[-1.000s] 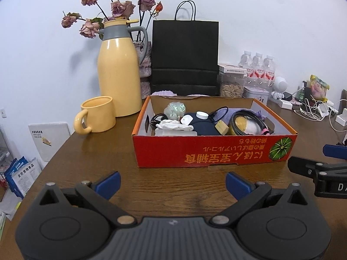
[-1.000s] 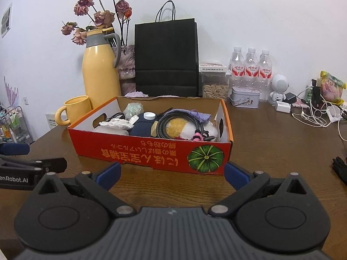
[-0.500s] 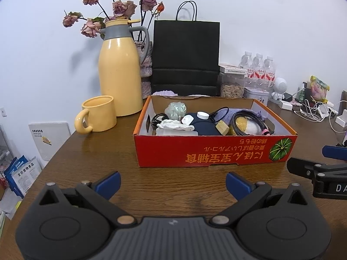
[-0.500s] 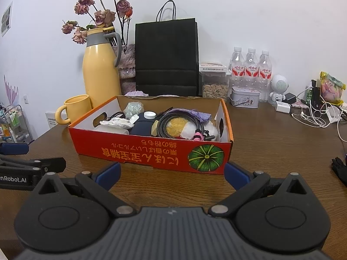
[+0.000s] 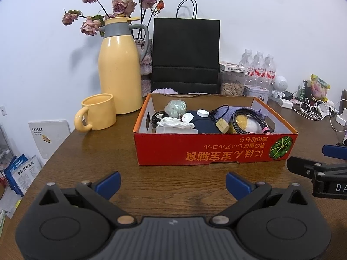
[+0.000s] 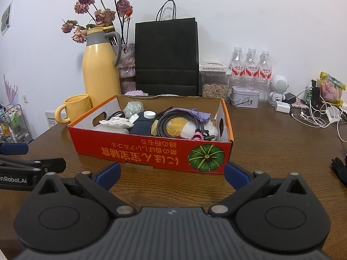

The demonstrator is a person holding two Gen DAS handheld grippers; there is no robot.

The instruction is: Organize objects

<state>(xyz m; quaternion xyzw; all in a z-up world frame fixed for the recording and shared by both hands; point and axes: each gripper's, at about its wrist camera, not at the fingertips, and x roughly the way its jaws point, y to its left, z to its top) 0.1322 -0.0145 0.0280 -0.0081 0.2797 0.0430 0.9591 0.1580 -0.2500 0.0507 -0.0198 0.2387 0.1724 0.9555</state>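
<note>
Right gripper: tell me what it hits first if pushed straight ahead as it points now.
Probably the red cardboard box: the right gripper, open and empty, faces its printed front wall across a short strip of bare table. Exact depth is unclear.

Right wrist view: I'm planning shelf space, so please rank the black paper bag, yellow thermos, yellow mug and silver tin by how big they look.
1. black paper bag
2. yellow thermos
3. and 4. yellow mug and silver tin: they look alike in size, so I won't rank them.
</note>
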